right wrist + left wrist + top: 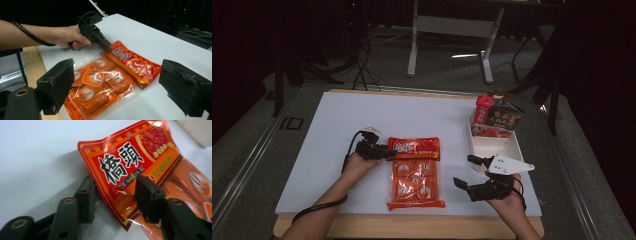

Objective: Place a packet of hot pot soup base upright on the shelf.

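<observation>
High view: red sauce packet (pixel 414 147) lies mid-worktop (pixel 337 150), overlapping the orange pouch (pixel 415 182); white bin (pixel 494 145) sits at right.
Left claw (pixel 117 195): jaws straddle the packet's corner, one below, one above, not yet pinching.
Right claw (pixel 117 85): spread wide, empty, hovering near the bin.
Risk: slick film could slip out if only the edge is caught.
Left gripper view: reveals the lifted corner, unreadable from above.
</observation>
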`<state>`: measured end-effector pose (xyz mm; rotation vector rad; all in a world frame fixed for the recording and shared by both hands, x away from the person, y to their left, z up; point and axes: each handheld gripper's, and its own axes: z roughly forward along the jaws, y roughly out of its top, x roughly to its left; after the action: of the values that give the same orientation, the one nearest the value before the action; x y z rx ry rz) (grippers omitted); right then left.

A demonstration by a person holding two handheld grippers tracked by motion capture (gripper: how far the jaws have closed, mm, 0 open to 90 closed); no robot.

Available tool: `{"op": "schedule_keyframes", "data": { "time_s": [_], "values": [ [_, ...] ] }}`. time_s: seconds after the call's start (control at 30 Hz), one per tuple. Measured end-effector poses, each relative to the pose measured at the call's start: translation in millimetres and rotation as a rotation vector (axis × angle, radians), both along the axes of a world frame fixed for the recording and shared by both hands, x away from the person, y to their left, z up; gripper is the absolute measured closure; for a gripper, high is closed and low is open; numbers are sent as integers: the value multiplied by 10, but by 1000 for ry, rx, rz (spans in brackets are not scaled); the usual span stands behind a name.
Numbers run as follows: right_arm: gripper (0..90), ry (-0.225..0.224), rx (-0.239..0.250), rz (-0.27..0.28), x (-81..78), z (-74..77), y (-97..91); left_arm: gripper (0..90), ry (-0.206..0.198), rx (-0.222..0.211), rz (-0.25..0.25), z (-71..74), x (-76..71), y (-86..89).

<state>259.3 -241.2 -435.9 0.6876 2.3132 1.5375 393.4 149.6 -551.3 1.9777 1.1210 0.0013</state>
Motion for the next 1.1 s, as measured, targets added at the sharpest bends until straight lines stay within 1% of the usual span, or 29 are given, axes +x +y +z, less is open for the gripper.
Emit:
{"op": "schedule_keyframes", "data": {
  "time_s": [0.03,0.07,0.1,0.13,0.2,0.23,0.27,0.33,0.43,0.5,0.53,0.57,0.6,0.67,0.73,0.77,0.8,0.83,0.87,0.9,0.93,1.03,1.07,1.1],
  "values": [
    [126,-1,0,-1,-1,1,-1,554,9,-9,-16,-4,6,-22],
    [127,-1,2,0,-2,2,-3,556,3,1,-22,-3,4,-43],
    [127,1,4,1,-1,2,-5,557,9,-5,-27,-2,6,-59],
    [127,2,6,0,1,1,-7,576,25,-19,-43,-5,11,-77],
    [127,8,9,4,4,-1,-10,591,22,-12,-58,-2,2,-123],
    [128,7,10,2,6,-3,-11,616,26,-13,-73,1,-1,-144],
    [134,9,10,3,9,-4,-11,652,23,-3,-84,6,-6,-165],
    [133,13,9,6,14,-9,-9,670,23,3,-90,10,-11,-192],
    [133,19,8,10,21,-21,3,705,7,23,-82,14,-25,-215],
    [133,22,6,13,25,-28,11,808,4,21,-69,16,-25,-210],
    [134,17,3,10,25,-30,13,852,-1,22,-66,21,-26,-204],
    [136,15,1,10,25,-31,14,876,-7,29,-70,24,-32,-210],
    [136,12,2,10,26,-30,13,883,-21,36,-70,27,-41,-217],
    [136,3,7,-2,30,-25,2,888,-34,42,-72,42,-56,-223],
    [135,5,18,-9,40,-19,-19,889,-35,25,-73,68,-56,-203],
    [135,11,21,-15,47,-16,-29,889,-42,18,-78,82,-57,-193],
    [130,19,14,-10,58,-14,-36,889,-46,18,-84,95,-59,-184],
    [119,18,10,-22,61,-13,-42,889,-48,12,-83,106,-65,-179],
    [107,21,15,-23,64,-15,-49,889,-56,9,-81,117,-74,-177],
    [107,21,15,-23,64,-15,-49,889,-56,9,-81,117,-74,-177],
    [102,35,16,-6,70,-18,-56,889,-61,4,-82,143,-85,-171],
    [103,43,29,-19,89,-31,-70,889,-77,0,-92,200,-101,-162],
    [115,38,40,-21,102,-37,-80,889,-82,-6,-93,222,-108,-157],
    [115,38,40,-21,102,-37,-80,889,-83,-7,-94,242,-114,-152]
  ]
}}
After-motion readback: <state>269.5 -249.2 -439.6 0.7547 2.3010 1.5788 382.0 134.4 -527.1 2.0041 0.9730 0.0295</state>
